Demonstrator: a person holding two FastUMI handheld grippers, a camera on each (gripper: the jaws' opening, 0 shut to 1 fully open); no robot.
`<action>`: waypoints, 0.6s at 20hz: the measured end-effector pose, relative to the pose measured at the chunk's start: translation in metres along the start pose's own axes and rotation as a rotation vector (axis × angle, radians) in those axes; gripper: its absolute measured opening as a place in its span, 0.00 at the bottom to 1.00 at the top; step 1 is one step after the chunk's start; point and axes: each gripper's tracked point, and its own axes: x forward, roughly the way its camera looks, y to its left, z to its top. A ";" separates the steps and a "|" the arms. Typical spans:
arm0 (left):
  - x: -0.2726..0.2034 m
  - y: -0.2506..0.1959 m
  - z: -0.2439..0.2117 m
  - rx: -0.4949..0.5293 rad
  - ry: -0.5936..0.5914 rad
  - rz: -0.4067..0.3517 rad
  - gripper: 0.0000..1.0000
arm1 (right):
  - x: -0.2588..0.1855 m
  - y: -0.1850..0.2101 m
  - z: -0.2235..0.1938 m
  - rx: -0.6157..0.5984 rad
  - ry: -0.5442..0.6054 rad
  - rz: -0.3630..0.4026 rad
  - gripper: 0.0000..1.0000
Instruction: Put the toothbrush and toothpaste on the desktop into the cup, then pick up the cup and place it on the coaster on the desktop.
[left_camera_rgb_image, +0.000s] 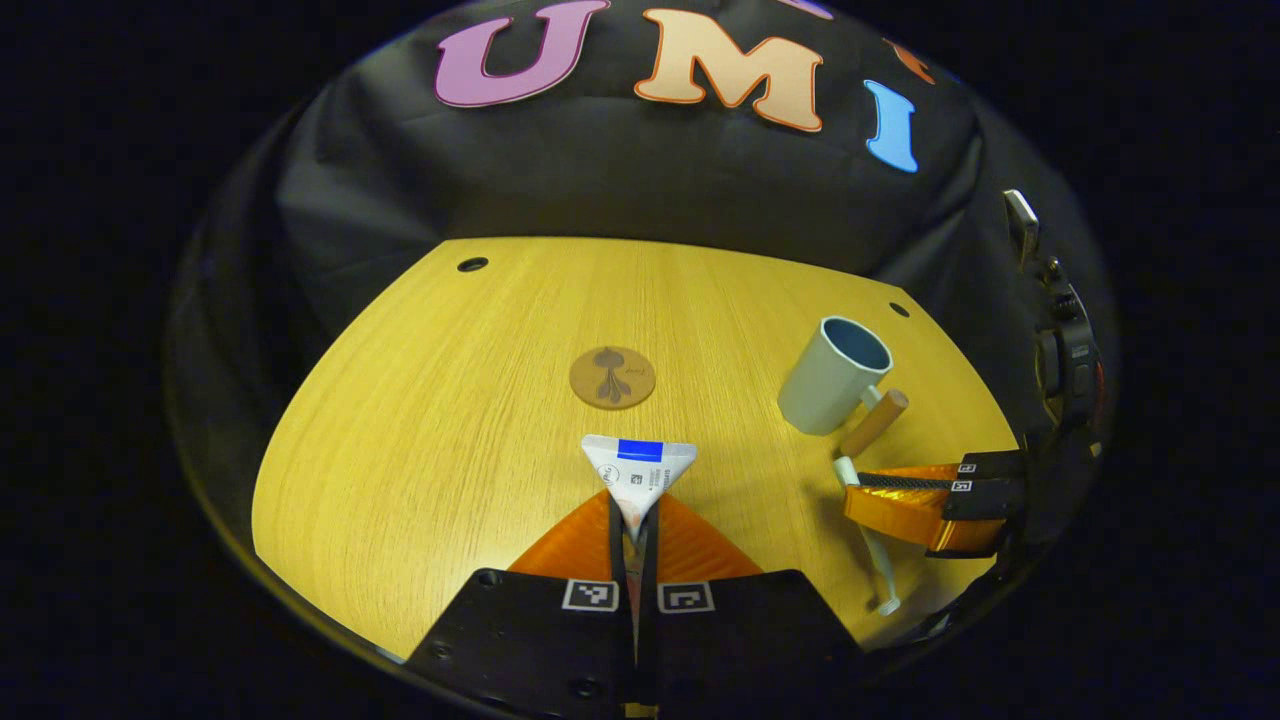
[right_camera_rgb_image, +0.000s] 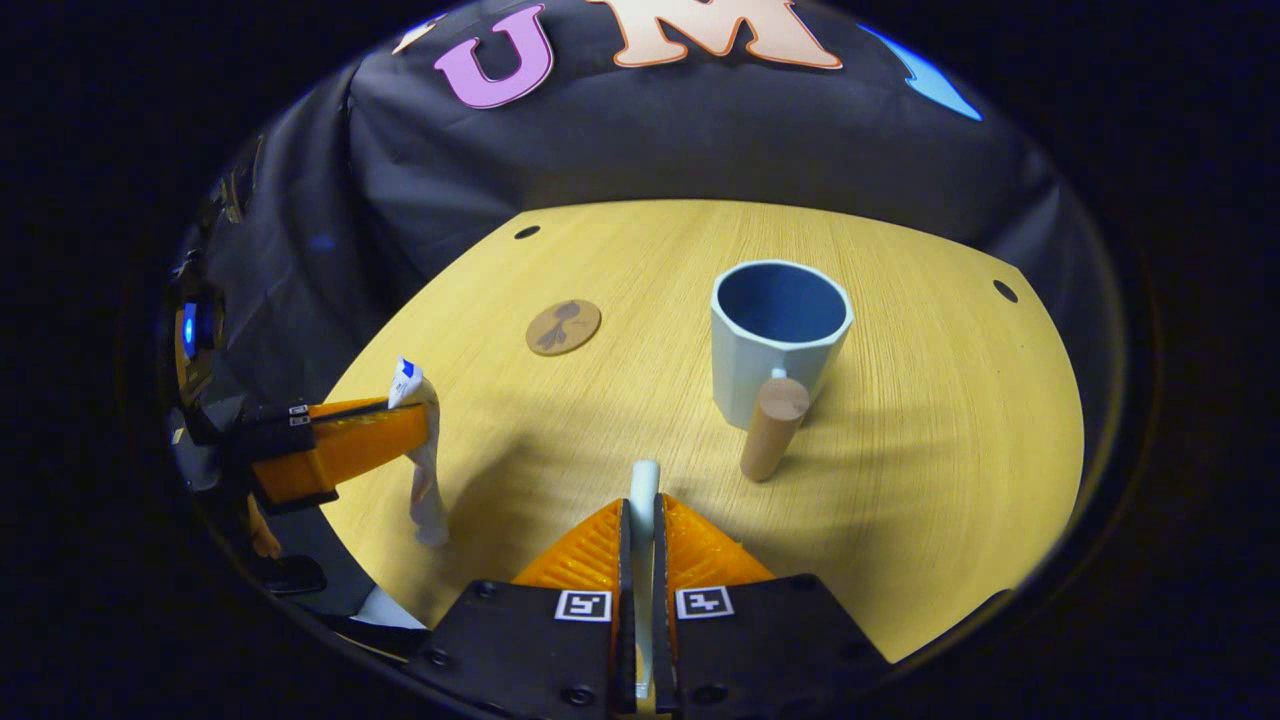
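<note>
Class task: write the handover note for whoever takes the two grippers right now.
Left gripper: shut on the toothpaste, lifted off the desktop.
Right gripper: shut on the toothbrush.
Cup: upright, empty, on the desktop, wooden handle toward the right gripper. Coaster: bare, left of the cup.
Done: both items picked up.
Left: drop both into the cup, then set the cup on the coaster.

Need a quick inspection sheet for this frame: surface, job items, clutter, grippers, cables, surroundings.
Surface: wooden desktop, small holes near the corners.
Job's things: cup upright, empty, wooden handle toward the right gripper; coaster bare; toothpaste and toothbrush both held, off the desktop.
Clutter: nothing seen.
Grippers: left gripper shut on toothpaste; right gripper shut on toothbrush.
Cables: nothing seen.
Surroundings: black cloth wall.
</note>
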 end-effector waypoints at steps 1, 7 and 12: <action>-0.003 0.000 0.009 0.005 -0.026 -0.003 0.00 | -0.003 0.001 0.007 0.001 -0.016 0.004 0.09; -0.007 -0.003 0.038 0.022 -0.082 -0.007 0.00 | -0.020 0.011 0.055 -0.005 -0.143 0.030 0.09; -0.016 -0.008 0.050 0.023 -0.108 -0.017 0.00 | -0.038 0.011 0.112 -0.011 -0.261 0.037 0.09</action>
